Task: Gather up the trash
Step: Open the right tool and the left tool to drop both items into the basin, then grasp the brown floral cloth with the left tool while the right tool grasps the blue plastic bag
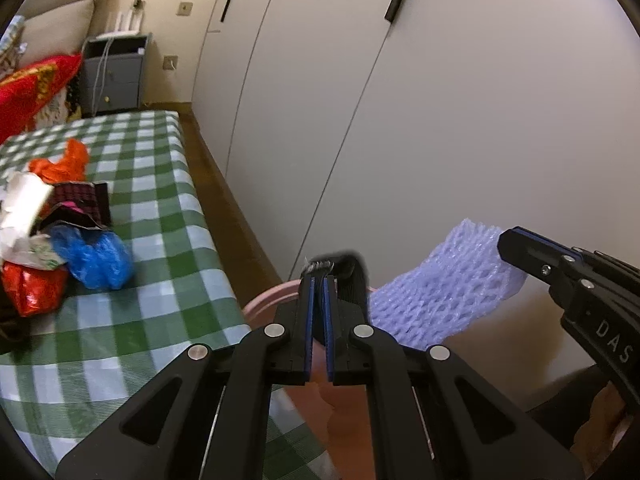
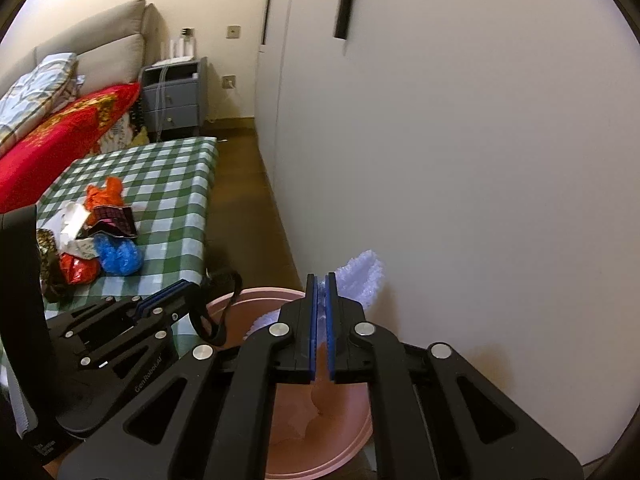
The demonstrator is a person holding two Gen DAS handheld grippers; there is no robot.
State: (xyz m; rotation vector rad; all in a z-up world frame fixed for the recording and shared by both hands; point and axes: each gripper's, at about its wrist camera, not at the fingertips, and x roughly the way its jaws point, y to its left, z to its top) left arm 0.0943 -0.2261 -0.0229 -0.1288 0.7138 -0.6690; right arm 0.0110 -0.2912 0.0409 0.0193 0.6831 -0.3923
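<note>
The left gripper (image 1: 318,280) has its jaws nearly together, pinching a black strap (image 1: 352,276) whose loop curls up and over to the right of the blue pads. In the right wrist view the same strap (image 2: 218,308) hangs as a dark loop from that gripper's tip (image 2: 188,290), over the near rim of a pink basin (image 2: 332,436).

The right gripper (image 2: 321,280) also has its jaws narrow, clamped on a lavender foam net (image 2: 362,276). The net sticks out beyond and to the right of the pads, and a paler bit of it shows below them to the left, inside the basin. From the left wrist view the net (image 1: 444,284) spreads out wide from the right gripper's tip (image 1: 506,242) and droops toward the pink basin (image 1: 268,300), only a sliver of which shows behind the left jaws.

Both grippers are held over the basin, which stands on the floor just beside the corner of the worktop (image 1: 160,208) (covered in a green and white checked cloth) and close to the white wardrobe doors (image 1: 460,120).

More trash lies in a heap on the worktop, well apart from both jaws: a blue plastic bag (image 1: 98,258), an orange bag (image 1: 66,164), a shiny red wrapper (image 1: 32,288), a dark checked carton (image 1: 82,204) and crumpled white paper (image 1: 22,212).
</note>
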